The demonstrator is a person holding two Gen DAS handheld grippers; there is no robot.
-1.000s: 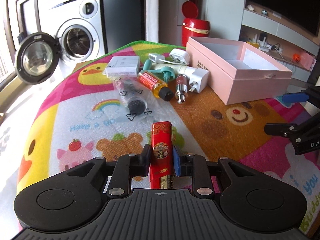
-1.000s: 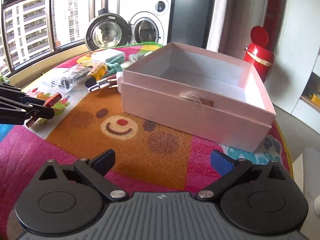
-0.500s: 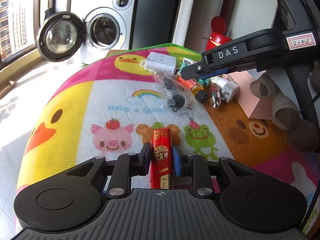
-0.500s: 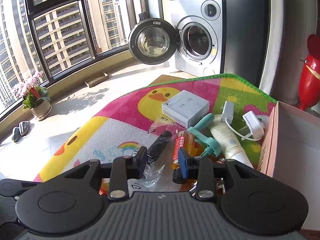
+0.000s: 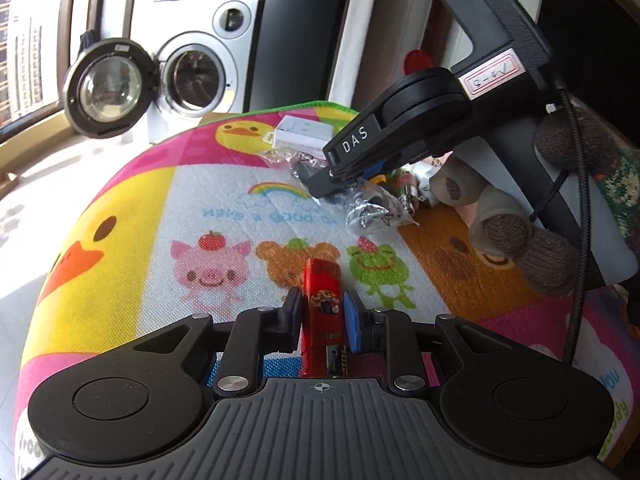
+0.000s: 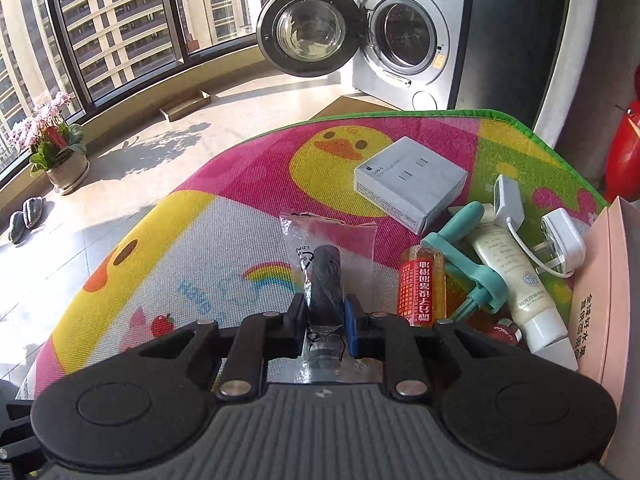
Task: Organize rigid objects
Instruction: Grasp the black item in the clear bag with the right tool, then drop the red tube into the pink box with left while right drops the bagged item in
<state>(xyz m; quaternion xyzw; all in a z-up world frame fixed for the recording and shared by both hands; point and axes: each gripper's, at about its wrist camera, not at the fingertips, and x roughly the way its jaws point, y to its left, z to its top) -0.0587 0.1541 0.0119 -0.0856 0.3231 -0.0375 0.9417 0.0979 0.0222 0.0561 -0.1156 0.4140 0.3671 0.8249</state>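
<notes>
My left gripper is shut on a red lighter and holds it over the cartoon play mat. My right gripper is shut on a black cylinder in a clear plastic bag; from the left wrist view the right gripper reaches down into the pile, with the bag under it. Beside it lie an orange bottle with a red label, a teal clamp, a white tube, a white charger with cable and a white box.
The pink box's wall stands at the right edge. A washing machine with its door open stands beyond the mat. A red bin is at far right. The floor and windows lie to the left.
My right gripper came down on the bagged black cylinder and closed on it. My left gripper, still holding the lighter, drew back and turned left.
</notes>
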